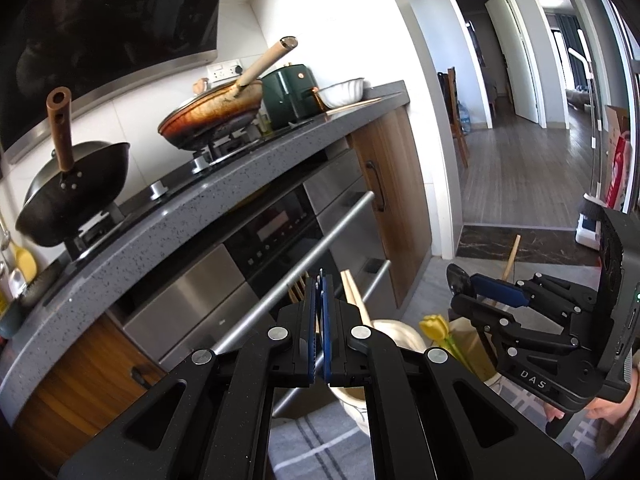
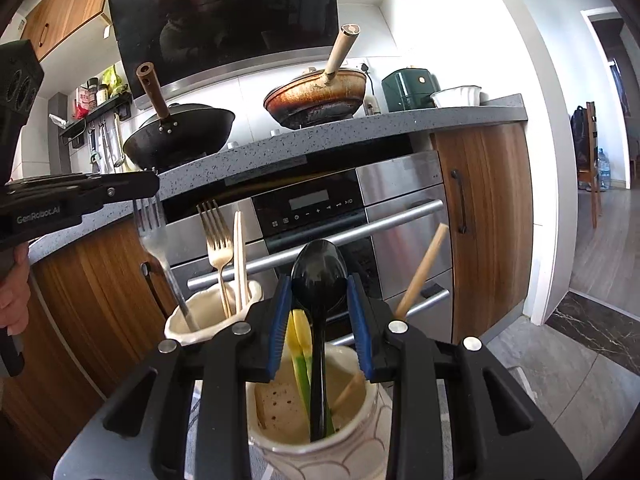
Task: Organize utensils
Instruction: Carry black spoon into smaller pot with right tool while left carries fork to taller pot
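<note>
- I see a black wok (image 2: 180, 136) with a brown wooden handle on the left burner of the stove.
- Beside it, a scorched frying pan (image 2: 316, 96) with a pale handle sits on the right burner.
- A dark green air fryer (image 2: 408, 88) stands on the grey speckled countertop (image 2: 400, 124), with a white fluted bowl (image 2: 456, 96) just beside it.
- Under the counter I see a built-in oven (image 2: 316, 208) with a steel bar handle.
- A black range hood (image 2: 224, 12) hangs above the stove.

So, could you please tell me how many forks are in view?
2. The silver fork stands at the left of the rear cup, its tines in the shut left tool. The gold fork stands beside it in the same cup. Others may be hidden inside.
</note>
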`<state>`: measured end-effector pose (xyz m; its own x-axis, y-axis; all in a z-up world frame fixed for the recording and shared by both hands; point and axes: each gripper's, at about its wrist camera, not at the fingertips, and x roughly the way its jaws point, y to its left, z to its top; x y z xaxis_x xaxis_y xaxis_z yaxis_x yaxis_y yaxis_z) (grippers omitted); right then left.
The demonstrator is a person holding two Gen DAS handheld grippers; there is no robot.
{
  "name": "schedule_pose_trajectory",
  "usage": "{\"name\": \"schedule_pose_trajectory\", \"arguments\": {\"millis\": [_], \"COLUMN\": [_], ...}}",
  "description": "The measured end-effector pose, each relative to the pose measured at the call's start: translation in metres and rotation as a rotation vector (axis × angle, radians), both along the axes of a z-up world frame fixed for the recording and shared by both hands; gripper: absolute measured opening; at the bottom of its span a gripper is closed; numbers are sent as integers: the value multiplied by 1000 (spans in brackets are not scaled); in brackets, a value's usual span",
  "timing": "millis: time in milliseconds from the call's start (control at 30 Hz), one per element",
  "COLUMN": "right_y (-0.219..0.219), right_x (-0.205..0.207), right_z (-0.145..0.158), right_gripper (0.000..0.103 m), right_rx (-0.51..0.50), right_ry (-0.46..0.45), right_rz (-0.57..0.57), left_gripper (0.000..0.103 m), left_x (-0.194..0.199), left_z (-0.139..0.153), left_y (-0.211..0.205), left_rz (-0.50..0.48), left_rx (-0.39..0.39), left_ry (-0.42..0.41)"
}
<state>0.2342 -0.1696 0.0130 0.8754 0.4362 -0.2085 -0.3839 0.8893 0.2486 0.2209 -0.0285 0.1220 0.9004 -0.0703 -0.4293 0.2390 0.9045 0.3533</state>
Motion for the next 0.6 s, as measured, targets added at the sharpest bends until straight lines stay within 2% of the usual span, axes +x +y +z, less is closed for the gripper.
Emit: {"name": "schedule_pose_trajectory", "arguments": {"millis": [167,400,600], "right_y": [-2,2,-2], "right_x": [-10,-24,-30], "right_z": [-3,-5,-10], "right_gripper": [29,29,29], "right_rx": [-17,-104,-115], "right_ry": [14,27,52], "right_rz": [15,19,29], "left_gripper": [3,3,3], "left_x": [-5,-4,-4], "left_z": [-8,-20,-25], "left_y": [-5,-4,-3], "left_rz": [-11,-5,-6], "left_rx": [10,-2,-11], "left_ry": [15,53,74]}}
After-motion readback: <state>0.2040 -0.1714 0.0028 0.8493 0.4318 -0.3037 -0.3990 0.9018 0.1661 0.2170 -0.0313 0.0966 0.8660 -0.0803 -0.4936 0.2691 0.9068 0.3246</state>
